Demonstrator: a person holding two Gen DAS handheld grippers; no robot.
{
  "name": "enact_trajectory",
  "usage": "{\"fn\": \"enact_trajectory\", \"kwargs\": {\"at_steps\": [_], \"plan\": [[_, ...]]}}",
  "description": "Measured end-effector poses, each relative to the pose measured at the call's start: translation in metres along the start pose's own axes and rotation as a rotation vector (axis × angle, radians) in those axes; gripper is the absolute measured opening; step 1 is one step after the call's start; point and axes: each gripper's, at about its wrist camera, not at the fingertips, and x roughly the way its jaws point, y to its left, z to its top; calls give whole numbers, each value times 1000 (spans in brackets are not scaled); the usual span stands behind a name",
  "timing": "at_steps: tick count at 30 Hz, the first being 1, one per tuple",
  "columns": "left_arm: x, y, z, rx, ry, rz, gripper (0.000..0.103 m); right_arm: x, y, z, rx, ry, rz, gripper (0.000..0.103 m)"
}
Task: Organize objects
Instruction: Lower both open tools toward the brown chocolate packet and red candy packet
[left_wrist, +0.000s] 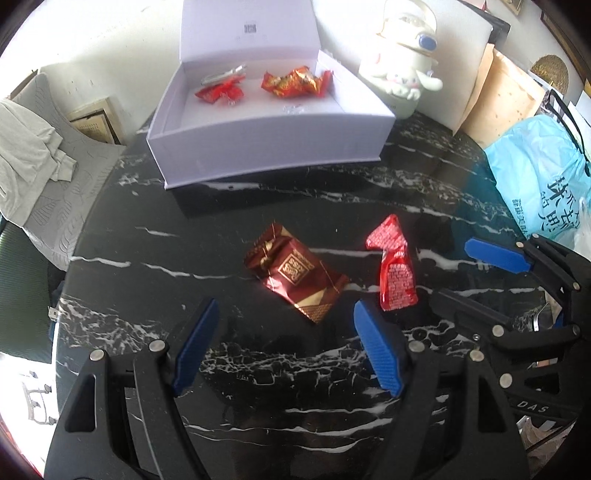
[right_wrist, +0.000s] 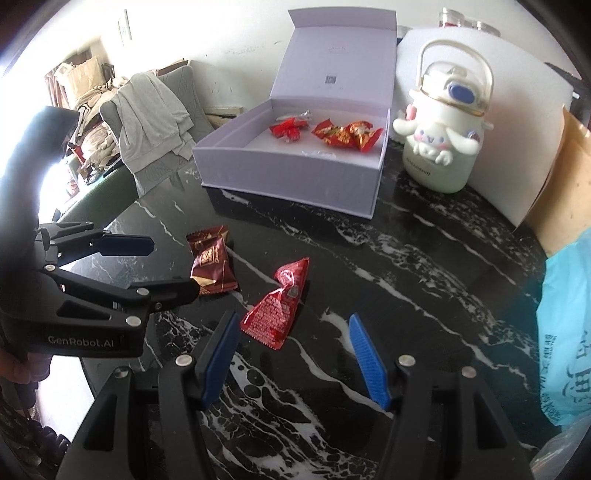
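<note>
On the black marble table (left_wrist: 258, 387) lie a dark red snack packet (left_wrist: 297, 273) (right_wrist: 211, 264) and a bright red packet (left_wrist: 394, 267) (right_wrist: 279, 302). My left gripper (left_wrist: 284, 347) (right_wrist: 162, 266) is open, just short of the dark red packet, nothing between its fingers. My right gripper (right_wrist: 291, 358) (left_wrist: 469, 277) is open too, with the bright red packet just beyond its left fingertip. Behind them stands an open lilac box (left_wrist: 266, 144) (right_wrist: 288, 173) that holds a small red packet (left_wrist: 219, 92) (right_wrist: 290, 129) and an orange-red packet (left_wrist: 295, 83) (right_wrist: 347, 134).
A white cartoon-dog water jug (left_wrist: 404, 62) (right_wrist: 441, 129) stands right of the box. A blue plastic bag (left_wrist: 539, 173) (right_wrist: 565, 325) and brown cardboard (left_wrist: 498, 99) crowd the table's right edge. A chair with grey cloth (left_wrist: 33, 158) (right_wrist: 155, 122) stands off the left edge.
</note>
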Motion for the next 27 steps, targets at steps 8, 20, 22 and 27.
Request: {"fn": "enact_trajectory", "kwargs": {"at_steps": [8, 20, 22, 27], "plan": [[14, 3, -4, -18, 22, -20, 75, 20, 0, -5, 12, 35, 15, 62], [25, 6, 2, -12, 20, -22, 75, 35, 1, 4, 6, 30, 44, 62], [25, 8, 3, -17, 20, -22, 75, 37, 1, 5, 8, 29, 40, 61], [26, 13, 6, -33, 18, -26, 75, 41, 3, 6, -9, 16, 9, 47]]}}
